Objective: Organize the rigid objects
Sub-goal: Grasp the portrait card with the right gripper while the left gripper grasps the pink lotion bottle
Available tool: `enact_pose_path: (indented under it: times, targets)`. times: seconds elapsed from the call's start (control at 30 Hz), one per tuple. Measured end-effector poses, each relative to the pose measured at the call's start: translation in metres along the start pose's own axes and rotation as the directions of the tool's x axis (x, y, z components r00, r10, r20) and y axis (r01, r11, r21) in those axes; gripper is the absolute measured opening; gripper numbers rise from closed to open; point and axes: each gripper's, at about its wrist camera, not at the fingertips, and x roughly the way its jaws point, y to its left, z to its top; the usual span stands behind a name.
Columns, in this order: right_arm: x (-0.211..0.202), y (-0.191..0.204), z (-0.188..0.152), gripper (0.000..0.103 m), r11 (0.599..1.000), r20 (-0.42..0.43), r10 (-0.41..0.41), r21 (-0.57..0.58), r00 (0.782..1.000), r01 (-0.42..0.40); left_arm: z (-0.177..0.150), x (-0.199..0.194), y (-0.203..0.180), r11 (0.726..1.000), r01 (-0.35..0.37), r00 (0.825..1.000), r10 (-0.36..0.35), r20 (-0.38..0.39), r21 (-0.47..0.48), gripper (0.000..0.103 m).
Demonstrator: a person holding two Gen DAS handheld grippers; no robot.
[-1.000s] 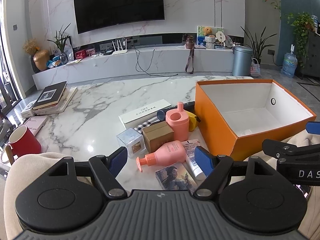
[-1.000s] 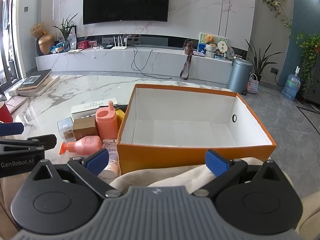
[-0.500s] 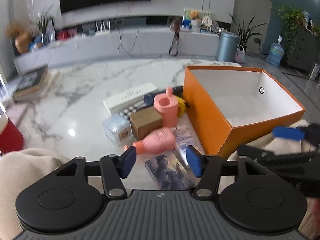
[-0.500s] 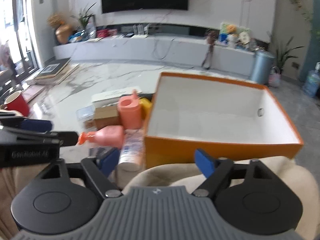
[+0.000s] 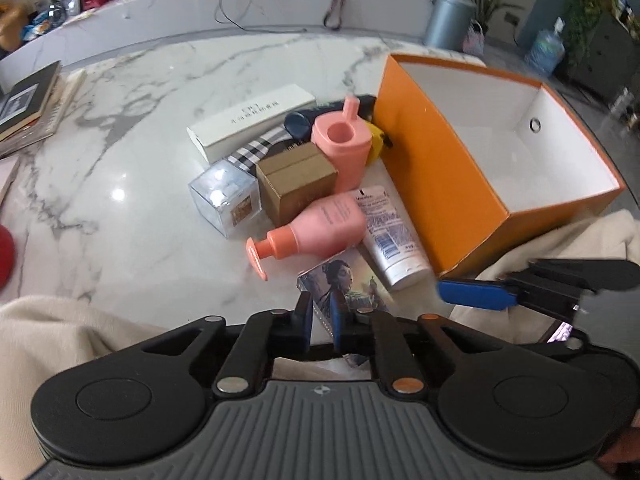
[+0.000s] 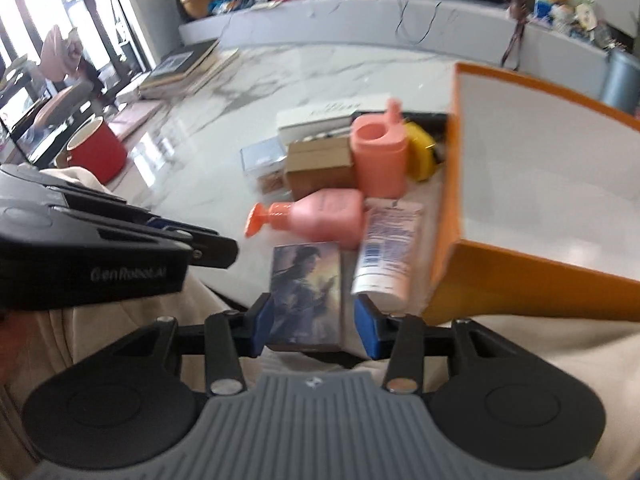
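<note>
Both grippers have dipped toward the surface; left gripper has closed empty; right gripper is closing around the picture box lying beside the orange box, probably the first item to go in.

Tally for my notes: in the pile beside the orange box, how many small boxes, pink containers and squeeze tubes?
Small boxes: 4 (long white carton, clear plastic cube, brown cardboard box, illustrated picture box)
Pink containers: 2 (pink plastic pump bottle, pink plastic cup with spout)
Squeeze tubes: 1 (white plastic tube)
Total: 7
</note>
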Motion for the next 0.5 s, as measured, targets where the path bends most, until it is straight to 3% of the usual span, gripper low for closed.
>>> enact_pose_path:
  times: [0.1, 0.27, 0.5]
  targets:
    - [0.016, 0.003, 0.008, 0.048, 1.0, -0.042, 0.012, -0.009, 0.999, -0.012, 0.004, 0.006, 0.004, 0.999, -0.006, 1.0, 0.007, -0.019, 0.037, 0.012]
    - [0.039, 0.01, 0.018, 0.06, 0.999, -0.088, 0.01, -0.052, 0.996, -0.015, 0.013, 0.016, 0.018, 0.999, -0.014, 0.999, 0.017, -0.047, 0.051, 0.013]
    - [0.067, 0.012, 0.026, 0.061, 0.997, -0.137, -0.009, -0.082, 0.99, -0.003, 0.02, 0.032, 0.023, 0.991, 0.031, 0.994, -0.016, -0.109, 0.13, 0.016]
